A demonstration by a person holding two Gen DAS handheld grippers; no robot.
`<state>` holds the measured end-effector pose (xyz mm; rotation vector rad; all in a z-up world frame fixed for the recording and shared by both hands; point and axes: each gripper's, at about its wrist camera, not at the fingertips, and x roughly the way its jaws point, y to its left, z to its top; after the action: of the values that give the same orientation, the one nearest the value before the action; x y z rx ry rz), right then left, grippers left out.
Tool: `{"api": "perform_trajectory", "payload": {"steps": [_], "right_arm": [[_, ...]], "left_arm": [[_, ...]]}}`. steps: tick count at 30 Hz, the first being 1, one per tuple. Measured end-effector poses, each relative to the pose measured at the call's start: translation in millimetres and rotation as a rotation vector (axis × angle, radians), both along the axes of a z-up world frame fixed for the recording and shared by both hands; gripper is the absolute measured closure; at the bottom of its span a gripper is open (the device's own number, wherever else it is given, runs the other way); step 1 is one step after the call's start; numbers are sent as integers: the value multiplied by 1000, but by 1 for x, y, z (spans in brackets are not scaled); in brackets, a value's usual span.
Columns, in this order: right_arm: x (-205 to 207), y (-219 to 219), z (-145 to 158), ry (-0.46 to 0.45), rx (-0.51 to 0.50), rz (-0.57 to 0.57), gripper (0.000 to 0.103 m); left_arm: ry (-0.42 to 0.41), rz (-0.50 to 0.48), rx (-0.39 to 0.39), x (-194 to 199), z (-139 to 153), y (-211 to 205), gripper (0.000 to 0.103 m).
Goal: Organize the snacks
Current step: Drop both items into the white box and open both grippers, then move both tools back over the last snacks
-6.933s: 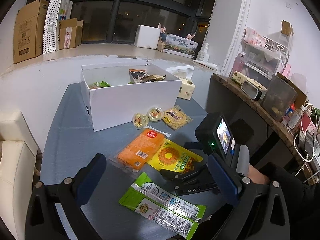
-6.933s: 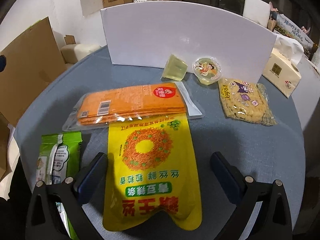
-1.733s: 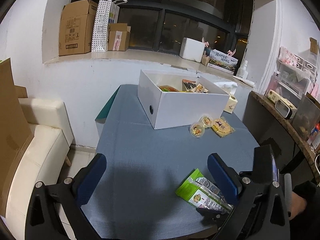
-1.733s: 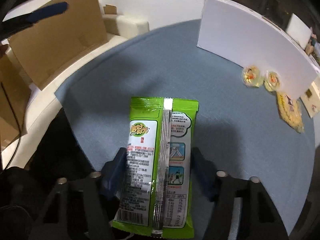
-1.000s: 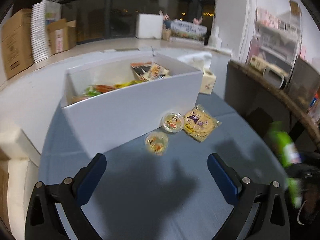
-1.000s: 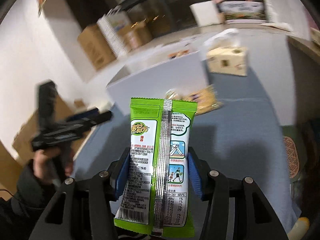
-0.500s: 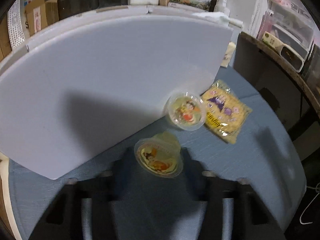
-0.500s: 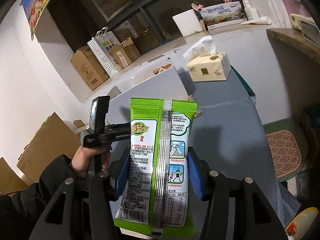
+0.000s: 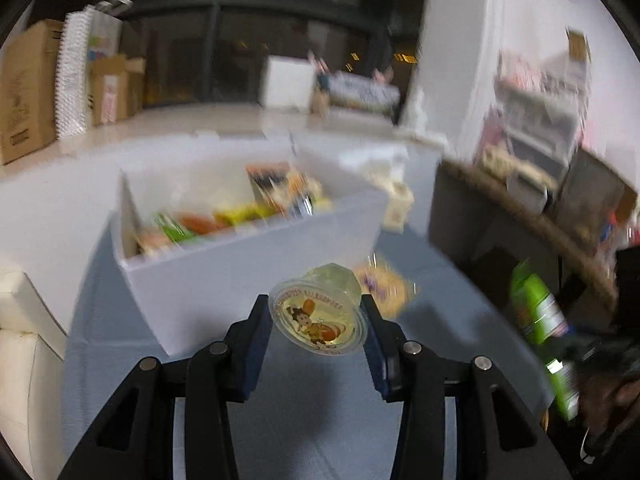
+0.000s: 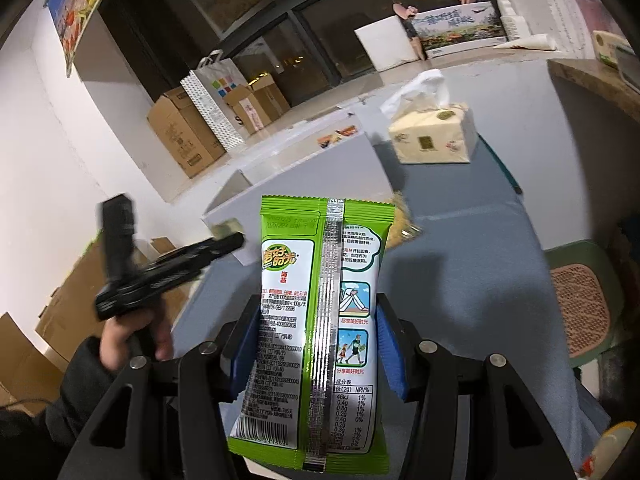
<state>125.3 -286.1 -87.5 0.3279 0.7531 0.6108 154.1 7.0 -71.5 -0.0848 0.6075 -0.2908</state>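
Left wrist view, blurred by motion: the left gripper (image 9: 318, 326) is clamped on a small clear jelly cup (image 9: 318, 320), its blue pads pressing both sides of the rim, the cartoon lid tilted toward the camera and the cup lifted clear of the blue-grey table (image 9: 304, 432). Behind it stands the open white box (image 9: 224, 276), packed with snack bags in orange, yellow and green. Just right of the box's front corner a yellow noodle pack (image 9: 384, 284) lies on the table. At the far right edge the green snack bag (image 9: 540, 320) shows, held up in the air.

Right wrist view: the left gripper (image 10: 224, 240) appears at the left, held in a bare hand (image 10: 132, 336). The right gripper (image 10: 316, 344) is closed on the green snack bag (image 10: 320, 304), which stands upright with its back seam and printed label facing the camera, above the table (image 10: 460, 264). Beyond it sits the white box (image 10: 304, 176), and further right a tissue box (image 10: 434, 136) on the table.
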Motion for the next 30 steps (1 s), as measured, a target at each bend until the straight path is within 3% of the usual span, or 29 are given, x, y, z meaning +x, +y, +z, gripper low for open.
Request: {"api": "perform_trajectory", "payload": {"steps": [3,10,13,16,20,21,22,23,24,25,30], "right_arm": [[21,19,15,-22,-14,9,45],[110,75,66,-97,-69,76,45],[156,100,77,-108,-132,91,45],[204,125,78,-60,-181,85,45],[240,150,80,-73,-225,81,43],[248,154,78,-64,-228,80,42],[254,157,76,-51,-229,74,34],[261,160,74,-34,-235,70,17],[265,163,71,-23,-254,64,8],[267,165,69,-20,-278,51,0],[269,161,55,13,-289,24,0]], "left_arm": [[-49,34,-23,6,28,15,55],[-62,99,-32,47,65,47,55],[-43,126,-12,75,69,56,55],[-12,131,-3,102,64,61,55],[27,138,49,138,48,59,54],[46,141,58,144,43,60,49],[87,148,60,153,37,62,40],[115,157,47,158,32,66,12],[129,166,21,160,29,70,0],[135,173,-1,160,27,75,0],[142,185,-2,153,21,82,0]]}}
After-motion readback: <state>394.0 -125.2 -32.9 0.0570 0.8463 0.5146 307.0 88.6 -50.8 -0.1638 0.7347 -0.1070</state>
